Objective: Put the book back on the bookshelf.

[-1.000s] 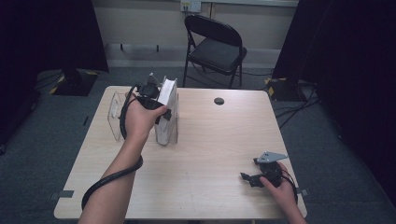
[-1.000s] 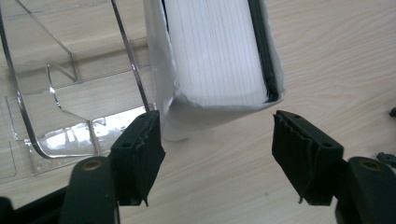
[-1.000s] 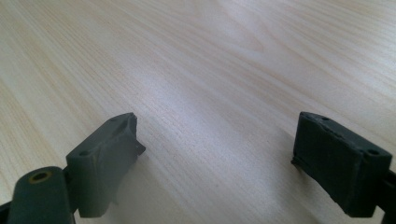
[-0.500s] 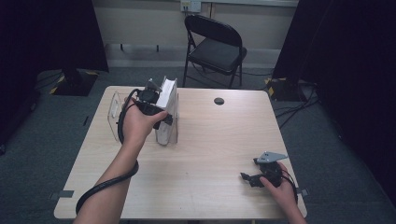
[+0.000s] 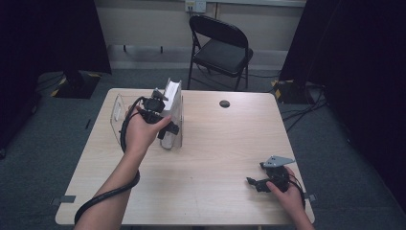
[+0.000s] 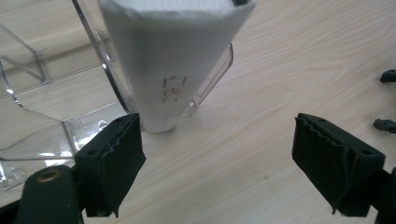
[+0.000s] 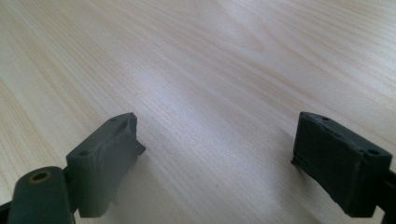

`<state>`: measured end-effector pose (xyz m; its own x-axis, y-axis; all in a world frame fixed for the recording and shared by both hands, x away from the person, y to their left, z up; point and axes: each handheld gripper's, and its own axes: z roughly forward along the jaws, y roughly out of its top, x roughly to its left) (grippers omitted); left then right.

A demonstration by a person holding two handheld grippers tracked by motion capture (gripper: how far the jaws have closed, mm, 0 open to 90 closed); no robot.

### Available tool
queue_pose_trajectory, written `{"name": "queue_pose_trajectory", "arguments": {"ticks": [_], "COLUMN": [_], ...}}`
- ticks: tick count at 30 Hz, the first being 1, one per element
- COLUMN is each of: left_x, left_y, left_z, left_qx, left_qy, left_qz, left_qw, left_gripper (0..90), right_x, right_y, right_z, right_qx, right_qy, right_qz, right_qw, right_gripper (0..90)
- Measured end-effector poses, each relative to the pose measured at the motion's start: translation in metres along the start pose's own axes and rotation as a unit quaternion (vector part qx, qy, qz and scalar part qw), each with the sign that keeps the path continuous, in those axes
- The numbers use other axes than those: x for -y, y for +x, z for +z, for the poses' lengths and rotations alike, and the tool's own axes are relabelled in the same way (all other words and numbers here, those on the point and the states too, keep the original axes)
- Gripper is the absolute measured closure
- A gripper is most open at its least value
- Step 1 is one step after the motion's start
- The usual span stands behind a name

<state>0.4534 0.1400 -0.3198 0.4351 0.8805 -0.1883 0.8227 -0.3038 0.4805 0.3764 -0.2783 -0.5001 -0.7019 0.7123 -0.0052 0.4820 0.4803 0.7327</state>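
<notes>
A wooden counter (image 5: 210,158) carries a clear plastic holder (image 6: 42,126) with a white paper bundle (image 6: 173,60) standing upright in it. The left hand-held gripper (image 5: 160,117) hovers just beside it, jaws wide — the right hand-held gripper (image 5: 263,182), also wide, rests near the counter's front right corner.

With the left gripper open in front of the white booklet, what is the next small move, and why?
Probably ease the left gripper forward. Its jaws stand wide open, short of the booklet, which stands upright in the clear holder and lies left of the midline between them, so a slight shift toward it would centre it before closing. The right gripper rests open far off.
</notes>
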Motion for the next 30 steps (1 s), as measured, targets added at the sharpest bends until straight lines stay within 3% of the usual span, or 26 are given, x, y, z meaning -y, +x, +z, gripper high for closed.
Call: {"name": "queue_pose_trajectory", "arguments": {"ticks": [16,30], "left_x": [0.011,0.018], "left_y": [-0.014,-0.027], "left_z": [0.005,0.017], "left_qx": [0.026,0.047], "left_qy": [0.000,-0.006], "left_qz": [0.031,0.042], "left_qw": [0.9992,0.9980], "left_gripper": [16.0,16.1], "right_x": [0.000,0.000], "right_y": [0.000,0.000], "right_z": [0.000,0.000], "right_qx": [0.000,0.000], "right_qy": [0.000,0.001], "right_qz": [0.000,0.002], "right_qw": [1.0000,1.0000], "right_gripper": [12.6,12.7]}}
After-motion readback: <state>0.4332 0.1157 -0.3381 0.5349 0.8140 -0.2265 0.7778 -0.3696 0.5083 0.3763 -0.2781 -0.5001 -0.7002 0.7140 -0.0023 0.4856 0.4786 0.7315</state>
